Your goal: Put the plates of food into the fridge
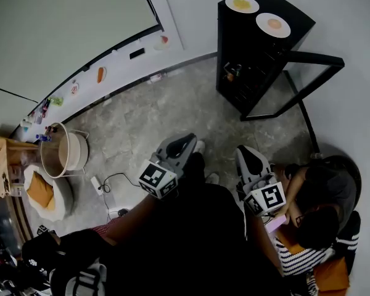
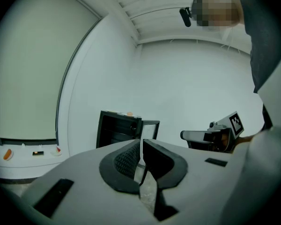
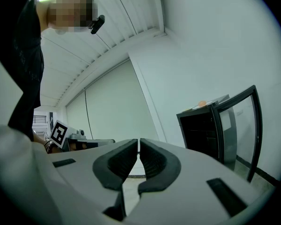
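Closing the distance to the open black fridge (image 1: 259,57) comes first, since the yellow-food plate (image 1: 242,4) and orange-food plate (image 1: 273,24) rest on its top, well apart from the left gripper (image 2: 141,146) and right gripper (image 3: 138,149), both closed and empty, which must part before pinching a rim; no readable writing shows.

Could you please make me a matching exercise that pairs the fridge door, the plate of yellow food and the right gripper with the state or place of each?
Things:
1. fridge door
2. plate of yellow food
3. right gripper

States or places:
A. on top of the fridge
B. fingers together, nothing between them
C. swung open

Pairs: 1-C, 2-A, 3-B.
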Tool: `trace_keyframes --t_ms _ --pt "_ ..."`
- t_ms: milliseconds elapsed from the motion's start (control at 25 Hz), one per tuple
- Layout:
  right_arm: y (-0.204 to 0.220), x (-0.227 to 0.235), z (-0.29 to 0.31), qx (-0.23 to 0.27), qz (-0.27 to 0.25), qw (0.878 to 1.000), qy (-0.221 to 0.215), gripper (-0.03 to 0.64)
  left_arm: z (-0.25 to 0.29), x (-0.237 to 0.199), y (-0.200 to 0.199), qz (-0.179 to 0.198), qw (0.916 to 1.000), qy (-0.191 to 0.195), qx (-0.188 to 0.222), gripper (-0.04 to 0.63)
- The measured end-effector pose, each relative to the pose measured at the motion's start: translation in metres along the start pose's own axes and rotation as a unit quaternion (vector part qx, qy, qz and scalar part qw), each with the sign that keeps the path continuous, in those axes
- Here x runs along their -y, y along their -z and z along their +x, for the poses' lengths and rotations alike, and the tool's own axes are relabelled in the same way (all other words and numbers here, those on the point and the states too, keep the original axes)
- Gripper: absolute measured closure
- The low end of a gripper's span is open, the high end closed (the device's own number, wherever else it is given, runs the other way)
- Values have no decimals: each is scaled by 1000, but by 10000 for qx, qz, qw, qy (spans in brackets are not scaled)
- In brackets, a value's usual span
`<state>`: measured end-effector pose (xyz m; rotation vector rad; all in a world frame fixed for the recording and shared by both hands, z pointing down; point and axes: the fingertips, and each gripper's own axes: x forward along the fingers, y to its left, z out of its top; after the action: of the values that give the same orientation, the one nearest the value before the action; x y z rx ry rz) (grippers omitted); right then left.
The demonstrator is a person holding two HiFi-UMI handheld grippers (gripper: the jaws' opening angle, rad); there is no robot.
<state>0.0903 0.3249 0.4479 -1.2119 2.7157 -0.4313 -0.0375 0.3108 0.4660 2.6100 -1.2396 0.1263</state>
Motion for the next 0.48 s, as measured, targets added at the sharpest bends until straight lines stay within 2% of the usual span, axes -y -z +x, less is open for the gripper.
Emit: trace_keyframes --t_ms 200,480 --pt "1 13 -13 77 -118 9999 25 583 13 8 -8 85 9998 124 107 557" --pt "-4 18 -14 227 -57 9997 61 583 25 10 -11 219 9994 277 1 557"
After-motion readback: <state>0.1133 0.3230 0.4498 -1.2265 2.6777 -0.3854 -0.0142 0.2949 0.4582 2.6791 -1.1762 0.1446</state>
